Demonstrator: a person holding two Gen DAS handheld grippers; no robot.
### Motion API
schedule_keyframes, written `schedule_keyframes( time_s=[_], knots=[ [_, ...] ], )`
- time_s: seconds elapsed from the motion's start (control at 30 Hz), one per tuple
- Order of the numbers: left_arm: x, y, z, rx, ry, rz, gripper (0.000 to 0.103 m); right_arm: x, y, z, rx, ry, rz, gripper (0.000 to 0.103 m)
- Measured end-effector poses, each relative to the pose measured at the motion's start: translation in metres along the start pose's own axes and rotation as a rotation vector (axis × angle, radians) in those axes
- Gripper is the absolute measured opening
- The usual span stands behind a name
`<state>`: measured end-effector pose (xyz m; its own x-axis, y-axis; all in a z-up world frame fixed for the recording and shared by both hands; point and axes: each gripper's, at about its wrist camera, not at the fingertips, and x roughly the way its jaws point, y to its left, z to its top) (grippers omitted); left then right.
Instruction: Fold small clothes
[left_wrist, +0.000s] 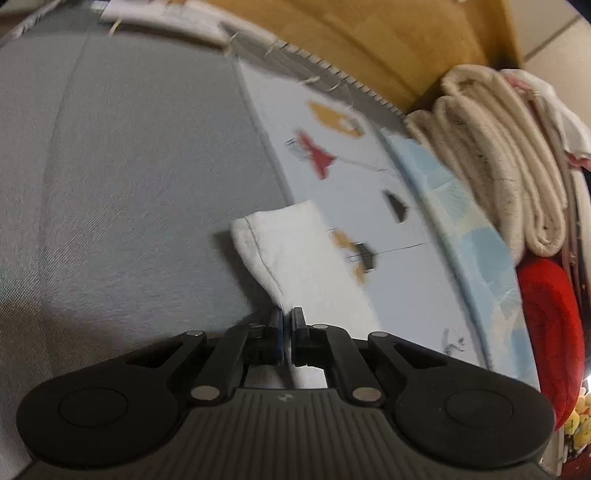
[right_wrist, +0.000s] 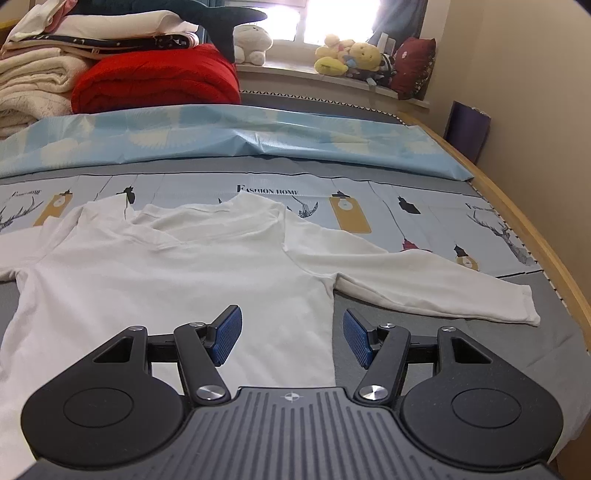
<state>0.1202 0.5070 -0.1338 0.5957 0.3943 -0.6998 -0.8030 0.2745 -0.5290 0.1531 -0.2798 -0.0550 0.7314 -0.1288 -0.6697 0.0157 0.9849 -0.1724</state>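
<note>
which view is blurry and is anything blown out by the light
Left wrist view: motion-smeared, the printed pale-blue bedsheet and white cotton sleeve cuff are soft, while the left gripper stays sharp. Right wrist view: crisp, but the backlit window is overexposed to white.

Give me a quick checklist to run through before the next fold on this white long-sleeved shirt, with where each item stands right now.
1. Left gripper shut on cloth: ok; jaws closed on a white sleeve cuff.
2. Right gripper ready to grasp: ok; jaws open, nothing between them, hovering by the side edge of the white long-sleeved shirt.
3. Shirt body flat on the grey bed sheet: not ok; creases show near the collar.
4. Right sleeve spread out: ok; it lies extended sideways on the sheet.
5. Held cuff belongs to this shirt: cannot tell; the left wrist view is blurred.
6. Red folded blanket off the shirt: ok; it sits beyond it.
</note>
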Motion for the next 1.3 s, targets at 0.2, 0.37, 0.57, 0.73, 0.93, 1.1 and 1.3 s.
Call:
schedule_keyframes(
  time_s=[0.2, 0.37, 0.57, 0.73, 0.93, 1.1, 1.3],
  knots=[
    [-0.035, -0.052, -0.014, 0.086, -0.048, -0.100, 0.003, 0.005, -0.008, -0.002, 0.039, 0.019, -0.022, 0.061],
    [-0.050, -0.100, -0.043, 0.211, -0.018, -0.161, 0.003, 0.010, -0.007, -0.009, 0.047, 0.030, 0.002, 0.051],
    [-0.063, -0.151, -0.093, 0.287, 0.108, -0.214, 0.003, 0.013, -0.003, -0.018, 0.012, 0.036, 0.050, 0.015],
    [-0.072, -0.189, -0.132, 0.319, 0.246, -0.272, 0.003, 0.025, -0.001, -0.020, -0.037, 0.111, 0.056, 0.016],
    [-0.085, -0.223, -0.173, 0.354, 0.326, -0.329, 0.003, 0.039, 0.018, 0.020, -0.059, 0.105, 0.141, 0.029],
    [-0.090, -0.252, -0.214, 0.428, 0.356, -0.349, 0.003, 0.065, 0.010, 0.027, 0.009, 0.031, 0.198, 0.032],
    [-0.103, -0.286, -0.273, 0.479, 0.419, -0.414, 0.003, 0.107, -0.012, 0.020, 0.143, 0.132, 0.181, 0.032]
  ],
)
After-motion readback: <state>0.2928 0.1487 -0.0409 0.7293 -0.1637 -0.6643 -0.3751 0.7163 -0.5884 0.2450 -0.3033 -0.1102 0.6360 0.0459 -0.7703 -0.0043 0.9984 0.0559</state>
